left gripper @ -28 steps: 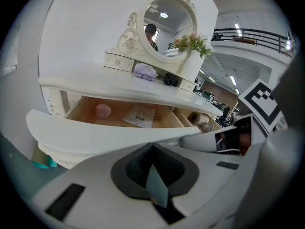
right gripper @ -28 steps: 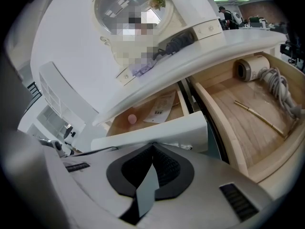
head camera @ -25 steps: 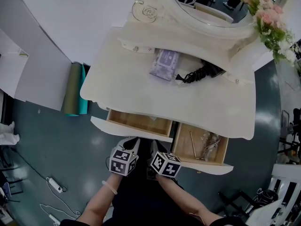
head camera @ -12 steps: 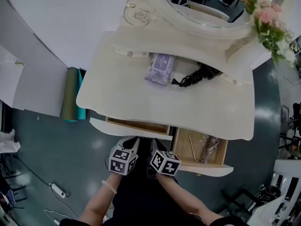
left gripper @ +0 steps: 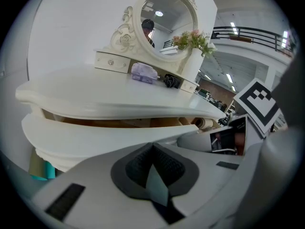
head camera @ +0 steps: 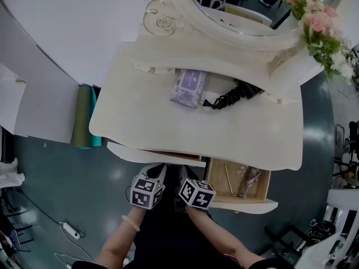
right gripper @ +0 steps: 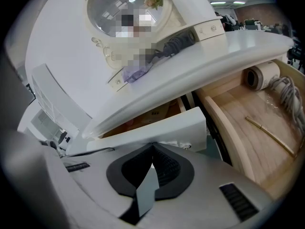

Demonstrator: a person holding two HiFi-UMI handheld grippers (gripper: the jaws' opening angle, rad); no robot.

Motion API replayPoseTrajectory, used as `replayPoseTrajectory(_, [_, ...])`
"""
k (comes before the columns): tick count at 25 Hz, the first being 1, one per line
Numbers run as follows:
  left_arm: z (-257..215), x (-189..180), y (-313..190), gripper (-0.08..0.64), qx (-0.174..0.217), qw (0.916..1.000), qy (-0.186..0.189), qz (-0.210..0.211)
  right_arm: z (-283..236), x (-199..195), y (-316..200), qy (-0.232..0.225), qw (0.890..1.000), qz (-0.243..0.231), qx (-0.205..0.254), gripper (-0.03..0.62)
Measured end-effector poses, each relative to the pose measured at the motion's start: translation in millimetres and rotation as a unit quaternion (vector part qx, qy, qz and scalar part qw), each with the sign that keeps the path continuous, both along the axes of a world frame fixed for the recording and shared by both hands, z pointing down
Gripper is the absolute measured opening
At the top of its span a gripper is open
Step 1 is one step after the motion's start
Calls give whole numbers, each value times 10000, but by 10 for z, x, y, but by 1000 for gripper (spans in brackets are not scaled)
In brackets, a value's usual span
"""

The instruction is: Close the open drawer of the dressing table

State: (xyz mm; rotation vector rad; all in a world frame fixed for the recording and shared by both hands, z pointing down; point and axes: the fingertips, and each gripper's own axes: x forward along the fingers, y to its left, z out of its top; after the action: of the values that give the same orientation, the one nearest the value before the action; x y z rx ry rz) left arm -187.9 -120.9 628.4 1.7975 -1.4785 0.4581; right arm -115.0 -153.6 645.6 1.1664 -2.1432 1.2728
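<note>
The cream dressing table [head camera: 168, 125] has two drawers under its top. The left drawer [head camera: 151, 154] is almost fully in, and only its white front [left gripper: 90, 137] and a thin wooden strip show. The right drawer [head camera: 240, 181] stands open, with a thin stick [right gripper: 269, 135], a roll [right gripper: 259, 78] and some cord inside. My left gripper [head camera: 159, 171] is shut with its tips at the left drawer's front. My right gripper [head camera: 184, 174] is also shut, beside it at the front's right end [right gripper: 162, 128]. Neither gripper holds anything.
A purple pack [head camera: 188, 87] and a black coiled cord [head camera: 231, 97] lie on the tabletop below the oval mirror [head camera: 241, 7]. Flowers [head camera: 321, 27] stand at the right. Green and teal rolls [head camera: 85, 116] lean by the table's left side. A power strip [head camera: 70, 228] lies on the floor.
The left drawer has slid in under the tabletop, from about half open to nearly closed, with both grippers staying at its front. The right drawer remains open.
</note>
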Motion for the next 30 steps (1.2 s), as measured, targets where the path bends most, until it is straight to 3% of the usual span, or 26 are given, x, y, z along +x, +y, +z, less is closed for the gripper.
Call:
replayPoseTrajectory(10, [10,-38,-164,15,42,10000,-17,-73,9,-39,-163,10,9999,109,64,21])
replayPoseTrajectory(15, [13,-64,-283,15,99,9999,-39,-133,13,-62,-285,-250,9985,475,-76,21])
replayPoseTrajectory(24, [17,-116,-474,15,193,9996,-153,-122,9,-112,-476,-190,9983,504,233,20])
replayPoseTrajectory(30, [115,-129,-545,15,36,9998,-96,-174,5,-145,-563,-183,9975,549,403,21])
